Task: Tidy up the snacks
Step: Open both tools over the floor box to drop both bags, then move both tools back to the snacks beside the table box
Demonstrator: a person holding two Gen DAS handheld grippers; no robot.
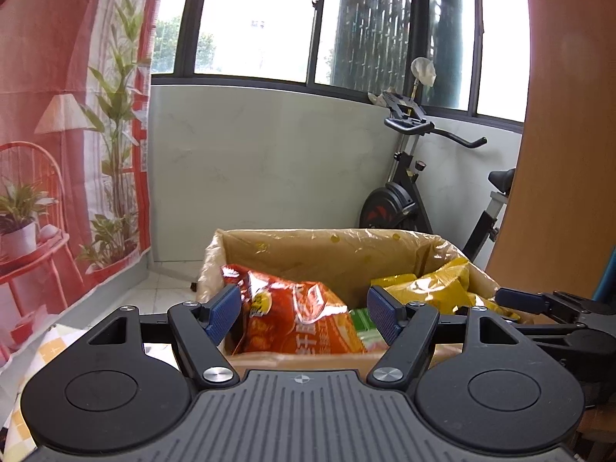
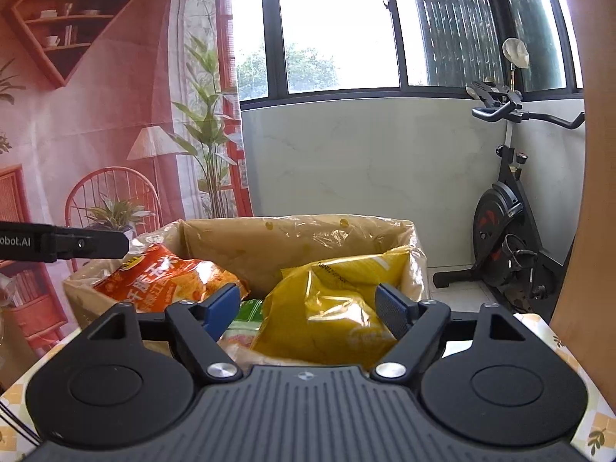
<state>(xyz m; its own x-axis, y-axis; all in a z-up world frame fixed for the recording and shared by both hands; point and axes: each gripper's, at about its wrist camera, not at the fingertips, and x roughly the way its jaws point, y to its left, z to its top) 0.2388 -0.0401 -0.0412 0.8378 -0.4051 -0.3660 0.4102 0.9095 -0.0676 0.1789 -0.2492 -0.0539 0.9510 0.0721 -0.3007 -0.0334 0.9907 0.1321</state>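
Showing both grippers poised at the lined box (image 1: 327, 246): left gripper (image 1: 304, 313) spread, pads apparently clear of the orange bag (image 1: 292, 315) ahead, its length running away; right gripper (image 2: 308, 308) spread before the yellow bag (image 2: 327, 308), likewise in the box.

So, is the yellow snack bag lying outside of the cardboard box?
No, the yellow snack bag sits inside the cardboard box, beside the orange bag.
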